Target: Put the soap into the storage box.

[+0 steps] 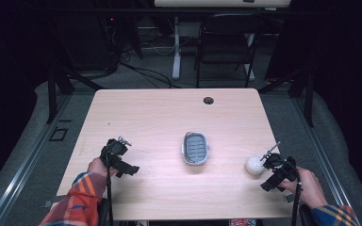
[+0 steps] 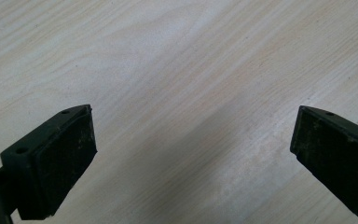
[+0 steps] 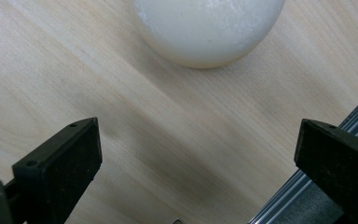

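A white round soap-like ball lies on the wooden table at the right; in the right gripper view the ball sits just ahead of the jaws. My right gripper is open right beside it, with nothing between its fingers. A grey oval soap dish with a slotted floor rests at the table's middle. My left gripper hovers over bare wood at the left, open and empty, its pads wide apart.
A round cable hole sits near the table's far edge. Behind the table stand a black folding chair and a white desk leg. The table's right edge and a metal rail lie close to my right gripper.
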Action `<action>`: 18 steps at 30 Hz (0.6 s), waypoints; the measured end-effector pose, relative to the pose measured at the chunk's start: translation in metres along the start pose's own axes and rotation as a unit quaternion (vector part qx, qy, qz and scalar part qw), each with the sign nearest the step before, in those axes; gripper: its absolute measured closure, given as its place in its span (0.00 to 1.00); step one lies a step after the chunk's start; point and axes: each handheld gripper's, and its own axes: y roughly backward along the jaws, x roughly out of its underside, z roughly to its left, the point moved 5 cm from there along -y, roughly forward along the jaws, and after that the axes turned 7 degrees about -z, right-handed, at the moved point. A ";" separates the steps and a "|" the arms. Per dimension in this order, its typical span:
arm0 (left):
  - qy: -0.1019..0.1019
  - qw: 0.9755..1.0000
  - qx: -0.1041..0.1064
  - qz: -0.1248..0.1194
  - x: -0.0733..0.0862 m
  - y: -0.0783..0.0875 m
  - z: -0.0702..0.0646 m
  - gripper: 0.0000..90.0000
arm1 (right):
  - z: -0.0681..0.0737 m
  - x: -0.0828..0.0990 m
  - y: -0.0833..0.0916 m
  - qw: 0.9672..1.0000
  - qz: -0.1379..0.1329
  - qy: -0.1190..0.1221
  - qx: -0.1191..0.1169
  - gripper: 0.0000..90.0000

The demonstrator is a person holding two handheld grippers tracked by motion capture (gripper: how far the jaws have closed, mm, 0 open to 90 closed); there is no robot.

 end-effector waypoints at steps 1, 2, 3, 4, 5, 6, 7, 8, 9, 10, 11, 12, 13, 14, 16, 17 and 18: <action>0.000 1.000 0.001 0.000 0.000 0.000 0.000 0.00 | -0.001 0.000 0.001 1.000 0.011 0.009 0.002 0.01; 0.000 1.000 0.001 0.000 0.000 0.000 0.000 0.00 | -0.001 0.000 0.001 1.000 0.011 0.009 0.002 0.01; 0.000 1.000 0.001 0.001 0.000 0.000 0.000 0.00 | -0.002 0.000 0.002 1.000 0.017 0.013 0.000 0.01; 0.000 1.000 0.001 0.001 0.000 0.000 -0.001 0.00 | -0.001 0.000 0.001 1.000 0.015 0.010 0.000 0.01; 0.000 1.000 0.001 0.000 0.000 0.000 0.000 0.00 | -0.002 0.000 0.000 1.000 0.013 0.008 0.000 0.01; 0.000 1.000 0.001 0.000 0.000 0.000 0.000 0.00 | -0.002 0.000 0.000 1.000 0.013 0.008 0.000 0.01; 0.001 1.000 0.000 0.000 0.001 0.000 0.000 0.00 | -0.002 0.000 0.000 1.000 0.013 0.010 0.000 0.01; 0.001 1.000 0.000 0.001 0.001 0.001 0.000 0.00 | -0.002 0.000 0.000 1.000 0.013 0.010 0.000 0.01; 0.000 1.000 -0.001 0.000 0.002 0.001 0.001 0.00 | -0.002 0.000 0.000 1.000 0.014 0.011 0.000 0.01; 0.002 1.000 -0.001 0.000 0.002 0.002 0.001 0.00 | 0.000 -0.001 -0.002 1.000 0.004 0.006 -0.002 0.01; 0.003 1.000 -0.002 -0.001 0.002 0.002 0.000 0.00 | -0.001 -0.002 0.000 1.000 0.012 0.014 -0.001 0.01; 0.001 1.000 -0.002 0.000 0.002 0.001 0.000 0.00 | -0.001 -0.001 -0.001 1.000 0.013 0.014 -0.002 0.01; 0.001 1.000 -0.002 0.000 0.002 0.001 0.000 0.00 | -0.001 -0.001 -0.001 1.000 0.013 0.014 -0.002 0.01; 0.000 1.000 -0.002 0.001 0.002 0.001 0.000 0.00 | 0.000 -0.001 -0.002 1.000 0.006 0.005 -0.004 0.01; 0.002 1.000 -0.002 0.000 0.002 0.002 0.000 0.00 | -0.001 -0.001 0.000 1.000 0.012 0.014 -0.004 0.01; 0.003 1.000 -0.002 0.000 0.002 0.002 0.001 0.00 | -0.001 -0.001 0.001 1.000 0.015 0.015 -0.003 0.01; 0.002 1.000 -0.002 0.000 0.002 0.002 0.001 0.00 | -0.001 -0.002 0.001 1.000 0.014 0.016 -0.004 0.01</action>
